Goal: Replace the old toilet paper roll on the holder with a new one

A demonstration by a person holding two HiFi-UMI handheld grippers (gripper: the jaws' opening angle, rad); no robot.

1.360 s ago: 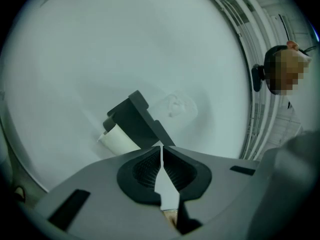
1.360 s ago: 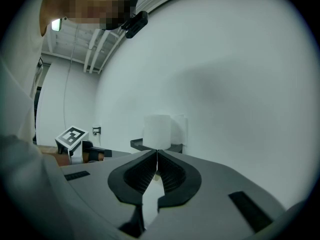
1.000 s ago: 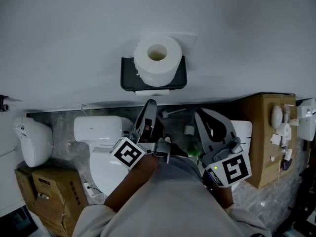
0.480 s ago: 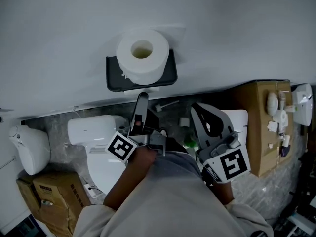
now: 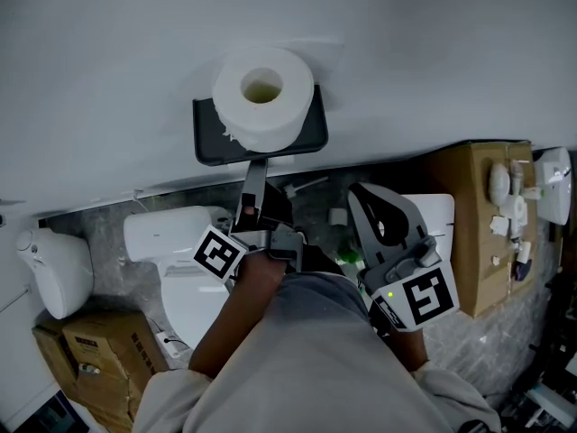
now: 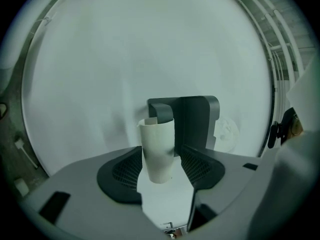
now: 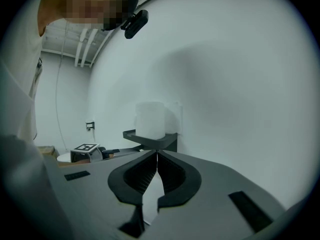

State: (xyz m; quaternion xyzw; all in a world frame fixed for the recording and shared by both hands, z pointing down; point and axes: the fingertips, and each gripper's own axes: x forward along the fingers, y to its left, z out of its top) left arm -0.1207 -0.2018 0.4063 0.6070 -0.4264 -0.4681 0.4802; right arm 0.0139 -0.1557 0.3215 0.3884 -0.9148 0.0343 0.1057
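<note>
A full white roll (image 5: 262, 96) stands on top of the dark wall holder (image 5: 209, 144). My left gripper (image 5: 256, 171) reaches up to the holder's underside. In the left gripper view a bare cardboard tube (image 6: 158, 151) hangs on the holder's arm (image 6: 161, 109), between my left gripper's (image 6: 162, 159) pads. These jaws have just been opening and now stand wide, with a gap beside the tube. My right gripper (image 5: 374, 216) waits lower right, shut on nothing. Its view shows the jaws (image 7: 156, 156) pressed together, with the full roll (image 7: 150, 119) on the holder (image 7: 152, 140) beyond.
A white toilet (image 5: 176, 242) stands below the holder on a grey stone floor. A cardboard box (image 5: 469, 233) with small white items is at the right, another box (image 5: 90, 350) at lower left, and a white bin (image 5: 56, 269) at far left. The wall is plain white.
My left gripper has rolled and its tip has come in closer under the holder. The right gripper has stayed put.
</note>
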